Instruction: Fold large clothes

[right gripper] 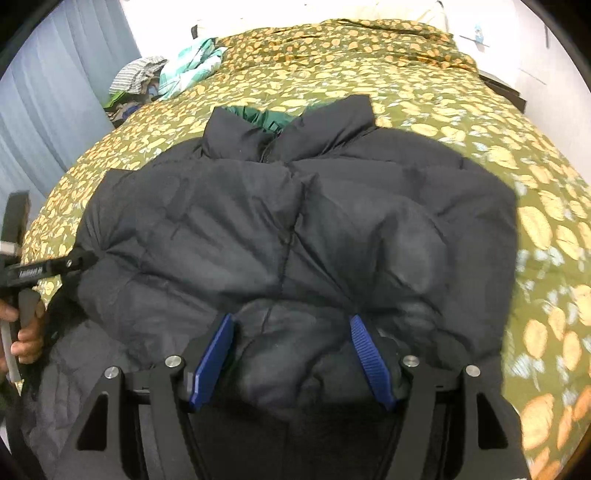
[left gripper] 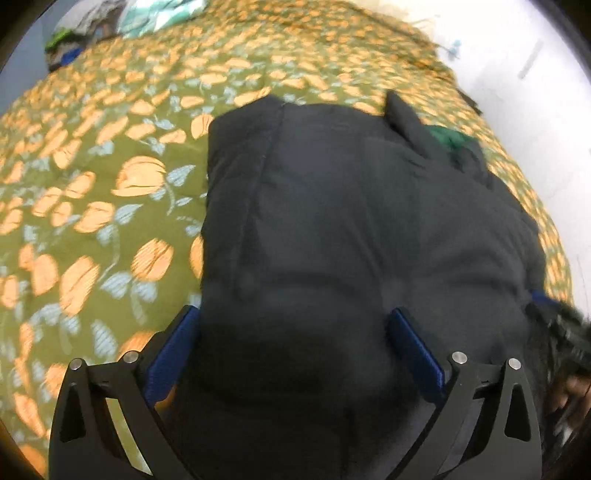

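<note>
Broadly, 1 bed surface: a quilt in olive green with orange tulips and pale blue leaves fills both views. Room: blue-grey curtain at the left of the right wrist view, white wall beyond the head of the bed. 1 heap of mixed clothes and 1 teal-and-white striped cloth lie at the far left corner of the quilt, well apart from the work.

Task item: 1 black puffer jacket, lying front up in the middle of the quilt, collar raised at the far end with green lining showing inside it.

Left gripper: blue pads spread wide, with jacket fabric bulging between them; whether the pads press it is unclear. Right gripper: blue pads likewise apart, a fold of jacket between them.

Hard to read: the left wrist view is motion-blurred. The jacket's near hem is cut off under both tools. In the right wrist view the left tool's body enters at the left edge, held by a bare hand, mostly out of frame.
</note>
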Available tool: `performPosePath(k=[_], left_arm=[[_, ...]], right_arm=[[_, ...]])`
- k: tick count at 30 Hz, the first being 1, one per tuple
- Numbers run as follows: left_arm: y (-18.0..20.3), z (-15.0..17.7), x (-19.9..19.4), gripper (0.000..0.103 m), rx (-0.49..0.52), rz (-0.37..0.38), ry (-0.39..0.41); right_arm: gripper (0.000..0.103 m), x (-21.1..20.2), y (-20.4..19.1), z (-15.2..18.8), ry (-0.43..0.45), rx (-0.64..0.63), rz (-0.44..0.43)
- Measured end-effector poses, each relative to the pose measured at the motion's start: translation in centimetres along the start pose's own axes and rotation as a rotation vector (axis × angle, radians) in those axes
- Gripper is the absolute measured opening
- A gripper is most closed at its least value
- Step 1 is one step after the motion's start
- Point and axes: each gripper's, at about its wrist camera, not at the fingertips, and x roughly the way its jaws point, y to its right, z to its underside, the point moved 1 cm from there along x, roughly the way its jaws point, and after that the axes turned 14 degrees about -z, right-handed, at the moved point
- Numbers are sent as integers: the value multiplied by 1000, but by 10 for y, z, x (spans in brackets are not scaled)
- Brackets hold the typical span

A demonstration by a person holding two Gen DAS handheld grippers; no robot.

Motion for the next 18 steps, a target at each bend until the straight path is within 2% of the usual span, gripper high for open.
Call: performPosePath(k=[4,5,7,10,15,18], left_arm=[[-9,52,-46,101,40,38,22],[-13,62,-53,101,42,37,24],[-19,92,-72,101,41,32,25],[-26,119,-90,101,23,26,18],[-24,138,-109,101,35,-1,26],[-19,133,-112,101,50,-14,41]], right_arm=[[69,-41,-17,29,28,-33,2],[69,-51,-22,40,30,-41,12],[79,-67,-27,61,32,-47,49],[79,-91,-34,95,50,-37,99],[80,-117,-40,131,104,44,93],[80,-118,-46,139,108,53,82]])
